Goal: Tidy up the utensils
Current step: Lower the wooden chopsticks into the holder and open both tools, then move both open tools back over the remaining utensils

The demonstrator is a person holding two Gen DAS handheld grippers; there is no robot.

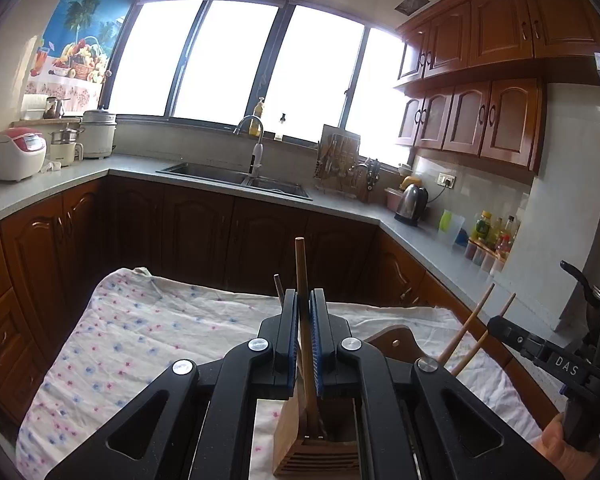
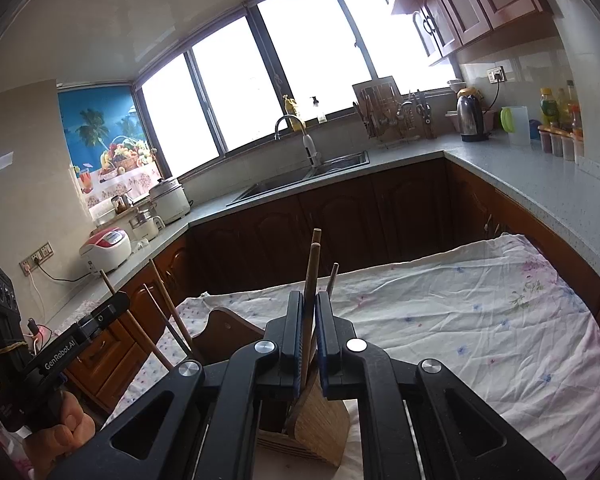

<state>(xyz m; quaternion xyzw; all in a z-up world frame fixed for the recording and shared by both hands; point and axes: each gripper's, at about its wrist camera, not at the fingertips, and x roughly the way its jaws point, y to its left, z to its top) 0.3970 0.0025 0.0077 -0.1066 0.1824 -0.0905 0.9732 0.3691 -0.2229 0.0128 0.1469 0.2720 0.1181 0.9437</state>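
Note:
A wooden utensil holder [image 1: 316, 446] stands on the cloth-covered table, also in the right wrist view [image 2: 312, 428]. My left gripper [image 1: 304, 308] is shut on an upright brown chopstick [image 1: 301, 272] whose lower end reaches into the holder. A second chopstick tip [image 1: 278, 286] shows behind the left finger. My right gripper [image 2: 310, 308] is shut on wooden chopsticks [image 2: 313, 268] standing over the holder. The right gripper shows at the right of the left wrist view [image 1: 540, 350] with two chopsticks [image 1: 470, 328]. The left gripper shows at the left of the right wrist view [image 2: 100, 320].
A floral cloth [image 1: 140, 332] covers the table. A brown chair back [image 2: 228, 332] stands beside the holder. Counters with a sink [image 1: 236, 178], kettle [image 1: 412, 204], rice cooker [image 1: 16, 154] and bottles ring the room.

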